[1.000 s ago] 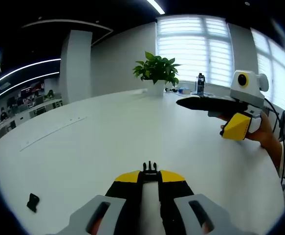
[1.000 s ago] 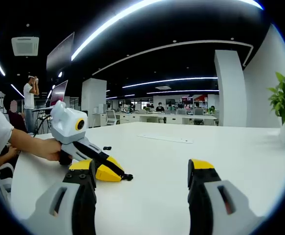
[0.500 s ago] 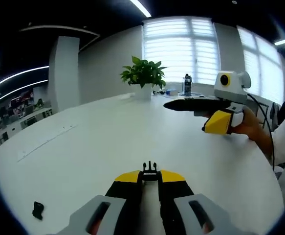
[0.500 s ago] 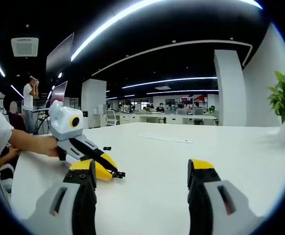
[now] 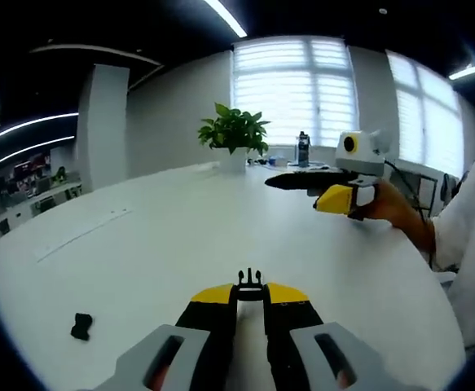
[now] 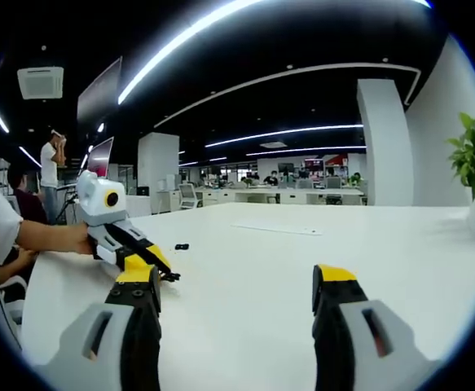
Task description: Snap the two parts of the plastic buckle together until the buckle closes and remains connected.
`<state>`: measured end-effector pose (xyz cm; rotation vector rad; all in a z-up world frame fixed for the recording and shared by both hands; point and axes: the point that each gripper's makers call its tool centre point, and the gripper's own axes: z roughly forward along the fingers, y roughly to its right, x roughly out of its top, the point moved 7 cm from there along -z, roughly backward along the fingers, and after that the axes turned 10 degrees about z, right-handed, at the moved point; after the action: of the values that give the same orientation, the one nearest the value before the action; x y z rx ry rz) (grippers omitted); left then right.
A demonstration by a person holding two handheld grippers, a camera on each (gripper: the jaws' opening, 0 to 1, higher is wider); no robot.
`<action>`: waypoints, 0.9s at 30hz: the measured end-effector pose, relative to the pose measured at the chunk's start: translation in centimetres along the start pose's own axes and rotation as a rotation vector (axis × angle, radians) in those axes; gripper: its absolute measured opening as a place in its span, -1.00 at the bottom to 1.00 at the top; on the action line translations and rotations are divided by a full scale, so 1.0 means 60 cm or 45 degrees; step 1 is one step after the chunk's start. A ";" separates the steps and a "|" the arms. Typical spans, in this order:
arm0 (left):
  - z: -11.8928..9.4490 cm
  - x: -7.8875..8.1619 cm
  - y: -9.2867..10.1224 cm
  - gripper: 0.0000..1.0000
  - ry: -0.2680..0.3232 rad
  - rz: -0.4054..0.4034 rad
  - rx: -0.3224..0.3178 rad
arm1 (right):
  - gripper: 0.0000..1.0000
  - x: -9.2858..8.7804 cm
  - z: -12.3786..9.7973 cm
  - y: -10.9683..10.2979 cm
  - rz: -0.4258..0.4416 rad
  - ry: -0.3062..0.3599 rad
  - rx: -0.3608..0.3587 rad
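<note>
Left gripper view: loose buckle part (image 5: 81, 326) lies low left on the white bench (image 5: 180, 236), too small to read its axis. Left claw (image 5: 250, 295) clenched on the pronged buckle half (image 5: 250, 281), prongs pointing forward, long axis along the jaws. Right claw (image 6: 235, 281) released, holding nothing, jaws wide. Halves well apart. Judgement: one half gripped; other still to pick up, align, snap.
</note>
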<state>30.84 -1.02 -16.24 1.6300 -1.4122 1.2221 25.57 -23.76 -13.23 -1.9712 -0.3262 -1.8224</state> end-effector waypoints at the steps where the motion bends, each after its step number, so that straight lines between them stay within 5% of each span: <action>1: -0.006 -0.002 -0.002 -0.77 -0.001 -0.007 -0.004 | 0.52 0.000 0.001 -0.001 0.000 -0.001 0.003; 9: -0.042 -0.025 -0.001 -0.76 -0.042 0.031 -0.127 | 0.51 0.000 0.002 -0.002 0.001 -0.004 0.009; 27: -0.064 -0.040 0.006 -0.77 -0.057 0.075 -0.174 | 0.49 -0.007 0.000 -0.004 0.008 -0.017 0.017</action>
<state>29.63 3.26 -17.15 1.5412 -1.5461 1.1023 25.41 -23.48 -13.57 -1.9740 -0.3347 -1.7990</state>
